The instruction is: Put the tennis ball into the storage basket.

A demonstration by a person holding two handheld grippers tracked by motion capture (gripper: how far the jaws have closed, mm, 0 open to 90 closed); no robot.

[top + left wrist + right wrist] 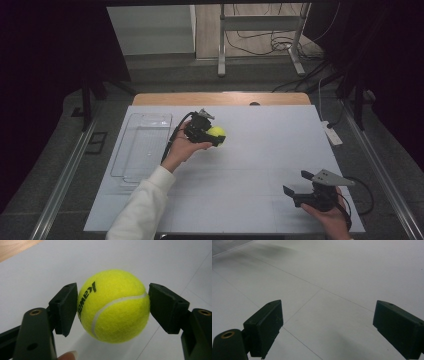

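1. One yellow tennis ball (113, 306) sits clamped between the jaws of the left gripper (204, 131), mid-counter toward the far side.
2. One clear plastic tray (142, 145) lies near it on the left of the white counter (260, 165).
3. Right gripper (300, 185) hovers at the near right corner, jaws apart, well apart from the ball.

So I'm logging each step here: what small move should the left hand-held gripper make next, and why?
Probably a short lift. The left hand-held gripper has its jaws against both sides of the tennis ball, which seems to sit on or just above the white table. The clear tray lies to its left, a likely drop spot. The right hand-held gripper is open.
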